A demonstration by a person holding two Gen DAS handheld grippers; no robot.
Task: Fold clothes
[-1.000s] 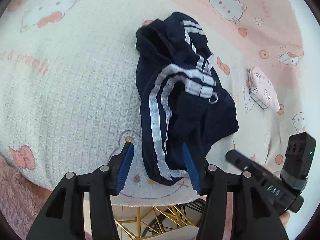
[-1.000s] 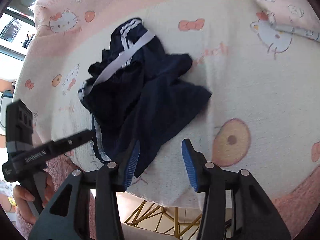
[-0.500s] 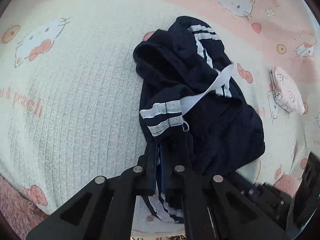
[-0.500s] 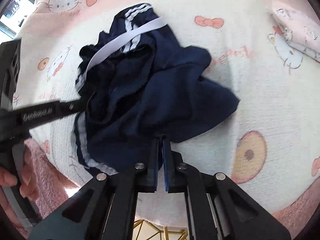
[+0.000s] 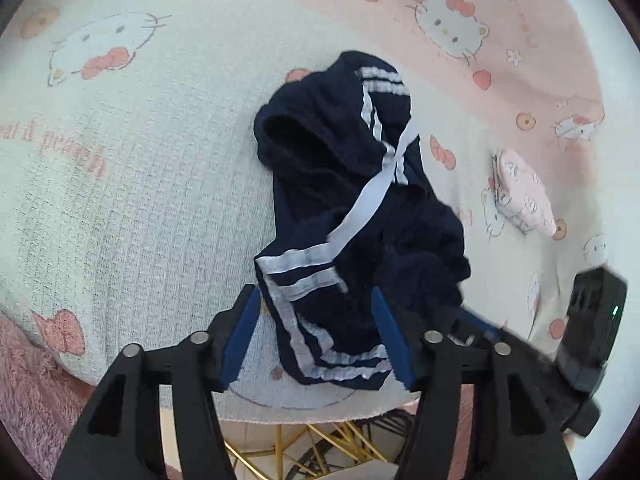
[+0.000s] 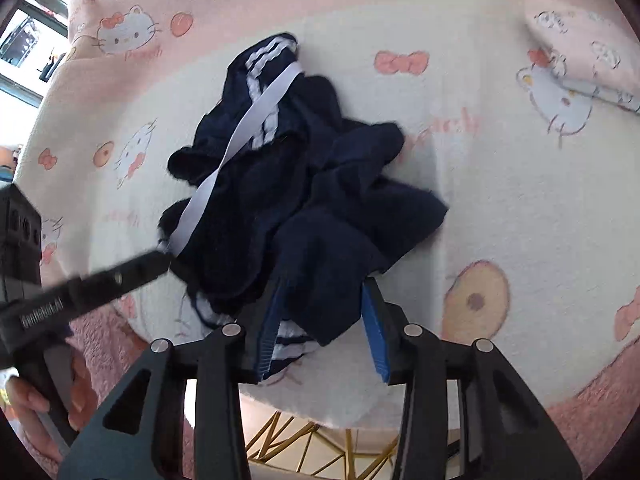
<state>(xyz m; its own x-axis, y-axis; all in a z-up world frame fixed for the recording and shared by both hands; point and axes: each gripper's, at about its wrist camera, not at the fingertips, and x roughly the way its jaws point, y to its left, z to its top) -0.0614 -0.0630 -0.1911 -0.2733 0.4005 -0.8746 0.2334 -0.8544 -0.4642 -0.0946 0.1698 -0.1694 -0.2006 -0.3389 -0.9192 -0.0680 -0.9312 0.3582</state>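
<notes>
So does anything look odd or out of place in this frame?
The navy garment lies bunched in a crumpled heap, not flat, on the blanket, with a white strap slung loosely across it. Nothing looks spilled or damaged.

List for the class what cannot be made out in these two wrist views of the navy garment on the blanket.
- Garment type: the navy garment is crumpled in both views, its own folds hiding its shape.
- Its near hem: right wrist view, behind the right gripper fingers.
- Right gripper tips: left wrist view, blurred.
- Pink pouch: right wrist view, cut off by the edge.

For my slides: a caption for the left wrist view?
Open left gripper straddles crumpled navy striped garment on cartoon-cat blanket.
</notes>
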